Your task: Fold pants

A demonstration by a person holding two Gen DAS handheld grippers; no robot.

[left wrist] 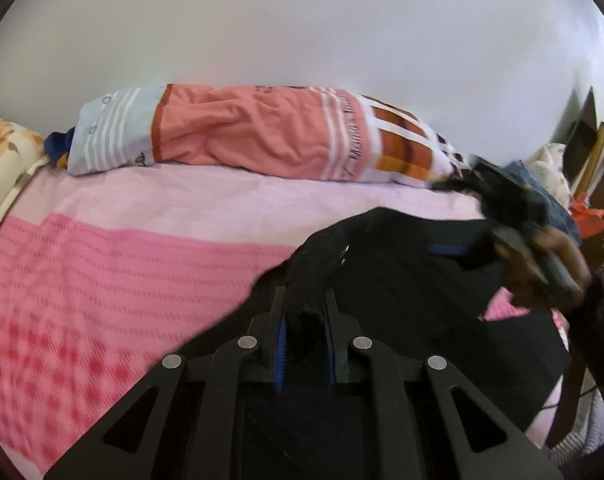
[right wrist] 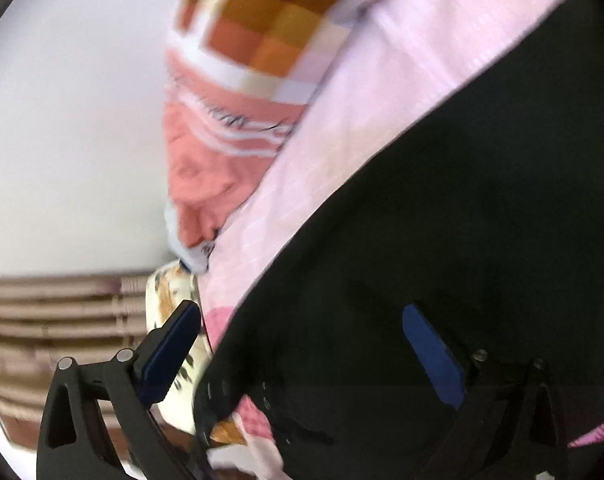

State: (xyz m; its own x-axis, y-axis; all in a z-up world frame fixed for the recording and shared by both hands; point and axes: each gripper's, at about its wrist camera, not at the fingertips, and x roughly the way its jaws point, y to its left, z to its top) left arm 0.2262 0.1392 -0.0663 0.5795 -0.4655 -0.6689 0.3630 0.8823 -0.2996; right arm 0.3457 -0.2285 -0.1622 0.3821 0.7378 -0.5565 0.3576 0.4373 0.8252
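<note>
Left gripper (left wrist: pixel 306 320) clamps black pants (left wrist: pixel 402 264); right gripper (right wrist: pixel 298 352) gapes wide over them; striped pillow (left wrist: pixel 262 136) lies behind the pants.

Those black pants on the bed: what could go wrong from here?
1. The left gripper pinches only a small bunch of the pants; a tug could pull it free.
2. The right gripper is open over the pants, not gripping, so that side may sag and spoil the fold.
3. Both views are blurred, suggesting fast movement; the cloth could drag and wrinkle the pink blanket.
</note>
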